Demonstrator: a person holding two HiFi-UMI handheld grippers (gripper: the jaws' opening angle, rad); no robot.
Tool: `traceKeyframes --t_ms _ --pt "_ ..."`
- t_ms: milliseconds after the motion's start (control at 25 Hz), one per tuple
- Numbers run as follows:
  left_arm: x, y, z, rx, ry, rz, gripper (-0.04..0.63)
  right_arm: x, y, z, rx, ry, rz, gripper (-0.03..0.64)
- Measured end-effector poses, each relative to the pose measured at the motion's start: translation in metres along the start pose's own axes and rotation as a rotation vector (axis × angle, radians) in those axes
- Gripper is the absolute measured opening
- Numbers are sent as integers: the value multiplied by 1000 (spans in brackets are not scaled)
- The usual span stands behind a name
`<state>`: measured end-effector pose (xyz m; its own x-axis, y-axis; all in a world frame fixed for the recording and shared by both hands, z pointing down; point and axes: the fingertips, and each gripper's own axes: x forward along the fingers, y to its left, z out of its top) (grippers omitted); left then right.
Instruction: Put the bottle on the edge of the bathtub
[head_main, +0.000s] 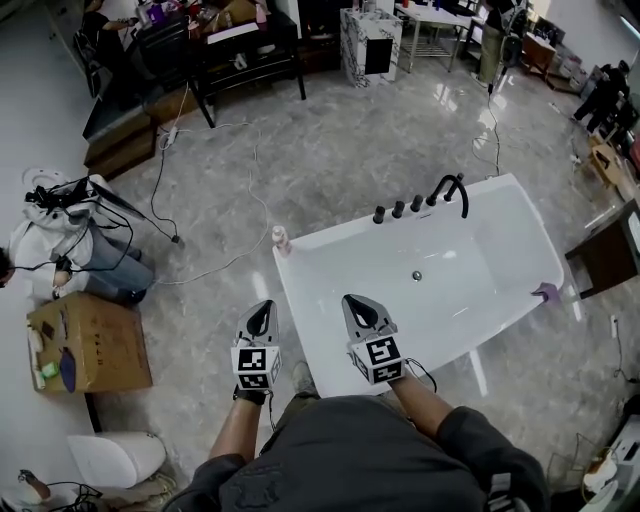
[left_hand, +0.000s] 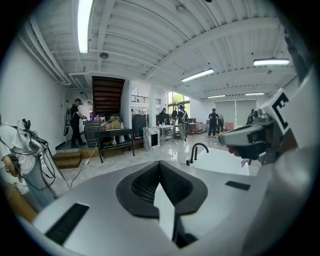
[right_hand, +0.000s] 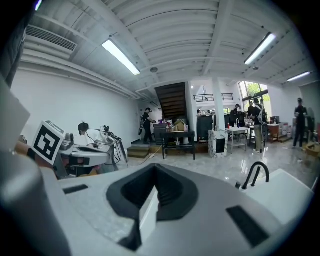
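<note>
Tools clear and empty; the bottle sits on a risky corner

The left tool (head_main: 262, 312) and right tool (head_main: 360, 305) are both pressed together with nothing between their jaws, held close to the person's body and well apart from the small pale-pink bottle (head_main: 281, 239). The bottle stands upright on the near-left corner of the glossy white bathtub (head_main: 330, 235), right at the rim's outer bend. The task looks done, but that slick, narrow perch is the weak point. A bump against the tub, or a foot catching the white cable (head_main: 215, 268) trailing just beside that corner, could tip the bottle onto the grey marble floor (head_main: 400, 130).
</note>
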<state>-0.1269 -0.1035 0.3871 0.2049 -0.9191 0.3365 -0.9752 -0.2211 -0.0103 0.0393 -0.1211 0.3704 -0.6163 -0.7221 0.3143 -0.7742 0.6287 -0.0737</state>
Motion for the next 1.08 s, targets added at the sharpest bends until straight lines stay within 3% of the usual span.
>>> traceKeyframes --t_ms 240,1080 --pt "-2 -5 13 6 -27 -4 0 -4 -5 17 -2 -46 -14 2" --pt "4 -11 30 27 -58 -18 1 -5 -11 26 -16 -64 -43 2"
